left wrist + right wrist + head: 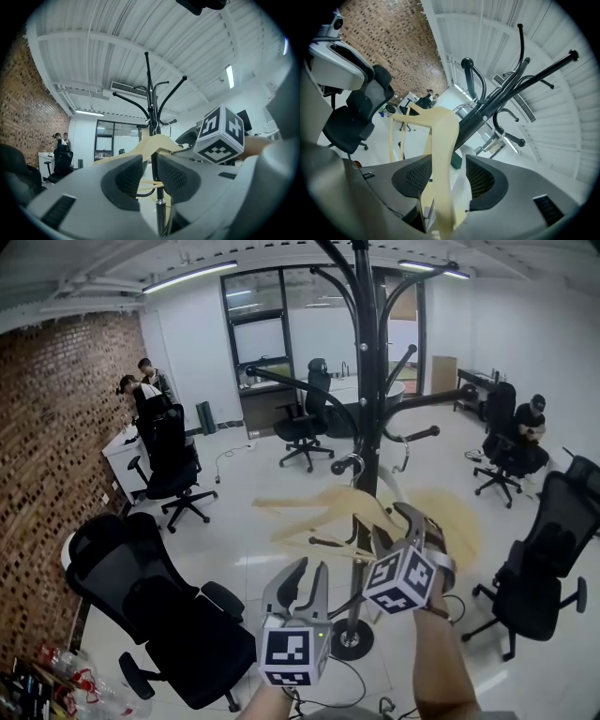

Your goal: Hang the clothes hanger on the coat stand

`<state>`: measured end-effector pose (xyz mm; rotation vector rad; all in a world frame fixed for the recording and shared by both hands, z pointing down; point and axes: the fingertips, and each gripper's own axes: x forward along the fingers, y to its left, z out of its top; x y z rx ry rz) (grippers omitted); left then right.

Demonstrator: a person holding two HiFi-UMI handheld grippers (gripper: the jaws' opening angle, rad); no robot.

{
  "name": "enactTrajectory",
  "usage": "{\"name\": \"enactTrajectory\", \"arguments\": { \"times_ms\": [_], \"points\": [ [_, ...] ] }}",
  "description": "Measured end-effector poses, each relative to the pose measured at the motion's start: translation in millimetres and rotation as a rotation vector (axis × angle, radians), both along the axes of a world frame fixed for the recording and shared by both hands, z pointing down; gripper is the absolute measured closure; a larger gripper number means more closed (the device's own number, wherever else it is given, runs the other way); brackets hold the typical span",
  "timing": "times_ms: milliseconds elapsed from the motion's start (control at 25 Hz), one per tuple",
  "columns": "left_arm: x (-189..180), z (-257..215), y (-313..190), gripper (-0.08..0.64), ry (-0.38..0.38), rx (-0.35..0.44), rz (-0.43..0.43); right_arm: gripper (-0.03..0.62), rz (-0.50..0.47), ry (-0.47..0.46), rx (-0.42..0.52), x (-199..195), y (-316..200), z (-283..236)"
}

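The right tool (450, 176) stood wide, with one pale wooden arm of the hanger (440, 136) running up between its dark ribbed pads (480, 176). The wood lay against the left pad, with a clear gap to the right one, so it was not being squeezed. The left tool (150, 173) was empty, its grey jaws only narrowly apart, and the thin black pole of the coat stand (149, 93) showed through the slit. It hung lower and nearer than the right tool, pointing about level at the stand. The hanger sat just in front of the stand's pole at about mid height, to the right of centre in the room. Its smooth, curved shoulders were smeared by blur, and a slim crossbar ran beneath. Its chrome hook (406, 454) appeared to be looped over a lower peg (417, 435), though I could not be sure that it bore the weight. The stand was matt black metal, with curved branches ending in round knobs and a disc foot on the glossy white floor (234, 549). A black mesh office chair (150, 596) stood near on the left, beside the red brick wall (47, 446).
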<state>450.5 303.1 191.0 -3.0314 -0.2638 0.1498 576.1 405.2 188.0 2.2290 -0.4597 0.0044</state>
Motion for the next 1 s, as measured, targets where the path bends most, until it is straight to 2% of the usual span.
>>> {"name": "enactTrajectory", "arguments": {
  "times_ms": [80,400,520,640,800,920,1000],
  "points": [
    [-7,1,3,0.454,0.000,-0.002,0.016,0.345,0.006,0.004,0.015,-9,4,-1],
    [-44,-4,-13,0.454,0.008,-0.027,0.053,0.345,0.028,0.035,0.067,-58,4,-15],
    [-58,-6,-17,0.455,0.010,-0.030,0.083,0.345,0.037,0.060,0.111,-81,4,-26],
    [-79,-2,-19,0.454,0.006,-0.038,0.124,0.347,0.039,0.081,0.196,-113,6,-31],
    [-109,14,-28,0.454,-0.003,-0.041,0.167,0.459,0.054,0.091,0.368,-164,6,-28],
    [-118,27,-28,0.454,-0.026,-0.050,0.215,0.588,0.045,0.047,0.527,-191,11,-17],
    [-124,37,-23,0.454,-0.047,-0.061,0.251,0.594,0.038,0.011,0.615,-208,14,-6]
  ]
}}
